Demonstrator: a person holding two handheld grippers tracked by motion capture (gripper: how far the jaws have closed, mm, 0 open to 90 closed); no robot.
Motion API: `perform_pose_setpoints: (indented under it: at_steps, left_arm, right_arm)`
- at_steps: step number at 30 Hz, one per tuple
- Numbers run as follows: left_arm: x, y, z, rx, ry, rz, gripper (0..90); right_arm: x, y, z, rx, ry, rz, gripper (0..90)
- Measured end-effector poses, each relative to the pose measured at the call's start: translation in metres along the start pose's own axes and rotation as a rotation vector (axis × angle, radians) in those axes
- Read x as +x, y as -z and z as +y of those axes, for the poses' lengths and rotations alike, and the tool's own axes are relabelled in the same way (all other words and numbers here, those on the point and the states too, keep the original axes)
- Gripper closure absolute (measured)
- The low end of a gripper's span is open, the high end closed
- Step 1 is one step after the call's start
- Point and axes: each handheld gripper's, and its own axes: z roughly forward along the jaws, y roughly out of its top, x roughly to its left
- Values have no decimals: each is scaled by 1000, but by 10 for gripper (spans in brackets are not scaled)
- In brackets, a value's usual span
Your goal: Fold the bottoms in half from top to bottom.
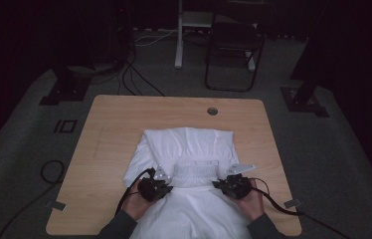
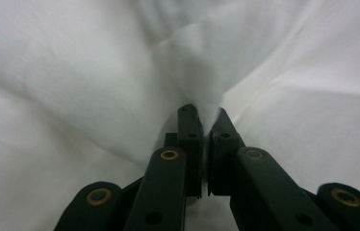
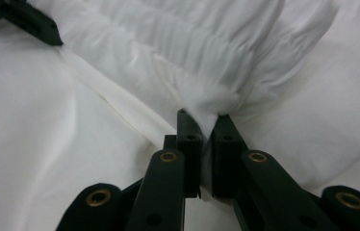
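Dim lab: camera-rig stands (image 1: 69, 82), cables (image 1: 134, 79)

The room is dim, its far side lost in near-black. Beyond the tools lies a pale wooden surface (image 1: 124, 124) with rounded corners and a round cable hole (image 1: 212, 111) near its far edge. Under and around it runs grey carpet (image 1: 333, 149). Farther off from the tools stands a dark folding chair (image 1: 233, 50) and, just beside it, a white post (image 1: 178, 35) on a foot. Black stand feet (image 1: 62, 92) rest on the carpet off both far corners — one to the left, one (image 1: 303, 99) to the right. Loose black cables (image 1: 134, 79) trail across the floor, and another (image 1: 49, 172) loops left of the surface.
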Motion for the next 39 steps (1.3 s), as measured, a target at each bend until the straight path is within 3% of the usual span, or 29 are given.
perform_pose_setpoints:
  at_steps: [2,4,8,12,19,22,27,29,31,33,35,39]
  left_arm:
    - [7,1,2,0,1,5,867]
    - [10,0,7,23,-47,60,867]
    - [31,-5,18,42,-44,116,868]
    - [52,-13,32,51,-38,174,867]
    - [79,-33,59,31,18,236,868]
    - [89,-42,68,10,44,263,869]
    - [101,-49,77,-6,95,296,871]
    - [103,-49,79,-2,113,285,875]
    - [104,-42,80,-16,119,263,881]
    - [102,-26,82,-66,127,237,883]
    - [96,-1,88,-139,128,217,884]
    - [72,52,98,-276,72,210,884]
  right_arm:
    - [2,-8,-2,14,-1,-5,847]
    - [1,-12,1,14,-10,10,847]
    - [2,-24,12,24,4,-7,846]
    - [-5,-42,26,21,11,-26,845]
    - [-46,-68,61,12,-1,-125,844]
    - [-66,-79,75,1,-65,-163,845]
    - [-82,-91,90,-5,-127,-174,845]
    - [-84,-91,94,7,-146,-159,848]
    - [-86,-85,96,-10,-156,-149,850]
    - [-86,-72,99,-57,-164,-138,852]
    - [-82,-54,105,-111,-136,-131,852]
    - [-63,-11,116,-211,-51,-129,852]
